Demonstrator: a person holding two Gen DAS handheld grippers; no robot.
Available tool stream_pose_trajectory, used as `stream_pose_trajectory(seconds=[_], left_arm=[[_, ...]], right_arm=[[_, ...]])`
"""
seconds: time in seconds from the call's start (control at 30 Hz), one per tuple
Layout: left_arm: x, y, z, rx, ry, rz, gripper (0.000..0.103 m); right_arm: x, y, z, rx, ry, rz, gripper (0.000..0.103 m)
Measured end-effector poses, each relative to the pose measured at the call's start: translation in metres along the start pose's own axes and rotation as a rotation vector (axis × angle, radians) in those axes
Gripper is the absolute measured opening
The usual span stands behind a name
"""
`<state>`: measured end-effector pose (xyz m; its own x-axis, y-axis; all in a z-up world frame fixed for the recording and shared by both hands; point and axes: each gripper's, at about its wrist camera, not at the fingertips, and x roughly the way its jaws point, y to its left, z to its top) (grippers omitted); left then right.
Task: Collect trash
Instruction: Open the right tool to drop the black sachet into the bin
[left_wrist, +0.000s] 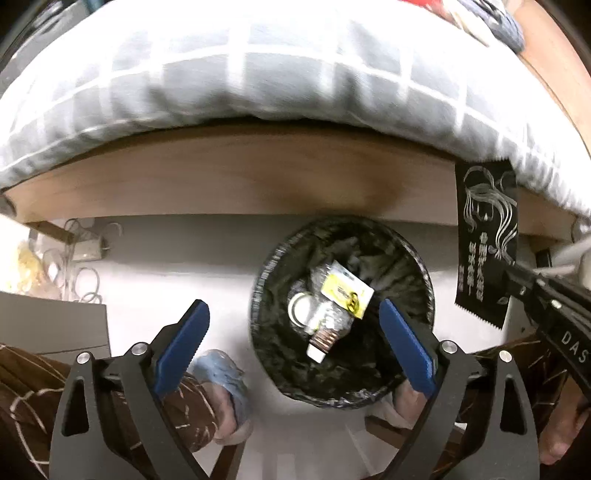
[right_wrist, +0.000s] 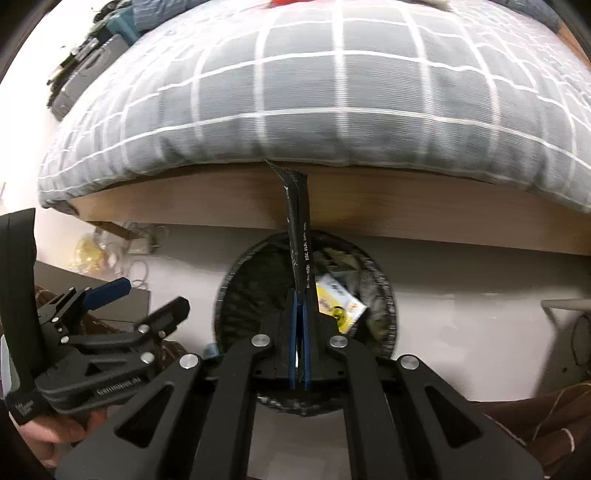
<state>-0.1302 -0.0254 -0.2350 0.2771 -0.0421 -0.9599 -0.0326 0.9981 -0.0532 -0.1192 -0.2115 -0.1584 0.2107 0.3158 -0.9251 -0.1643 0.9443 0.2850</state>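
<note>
Two tongs hover over the bin (left_wrist: 341, 314) at lower centre. Our left tongs (left_wrist: 293, 345) gape wide with nothing between them, so whatever they carried is presumably among the trash below. Our right tongs (right_wrist: 299, 306) pinch a black sachet (right_wrist: 297, 236) by one end, so it dangles over the bin's mouth, ready to drop beside the yellow packet (left_wrist: 347, 293) and bulb (left_wrist: 325, 332).

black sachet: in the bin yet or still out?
Out. The right gripper is shut on the sachet, holding it above the bin; only the yellow packet and bulb lie inside.
</note>
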Motion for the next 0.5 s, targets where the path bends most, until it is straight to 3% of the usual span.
stream_pose_trajectory(seconds=[0.17, 0.5], left_arm=[[-0.013, 0.028, 0.000, -0.059, -0.026, 0.013, 0.096], [-0.017, 0.049, 0.000, -0.095, -0.039, 0.033, 0.097]], right_arm=[[0.010, 0.015, 0.005, -0.015, 0.019, 0.042, 0.002], [0.035, 0.043, 0.001, -0.085, 0.073, -0.014, 0.005]])
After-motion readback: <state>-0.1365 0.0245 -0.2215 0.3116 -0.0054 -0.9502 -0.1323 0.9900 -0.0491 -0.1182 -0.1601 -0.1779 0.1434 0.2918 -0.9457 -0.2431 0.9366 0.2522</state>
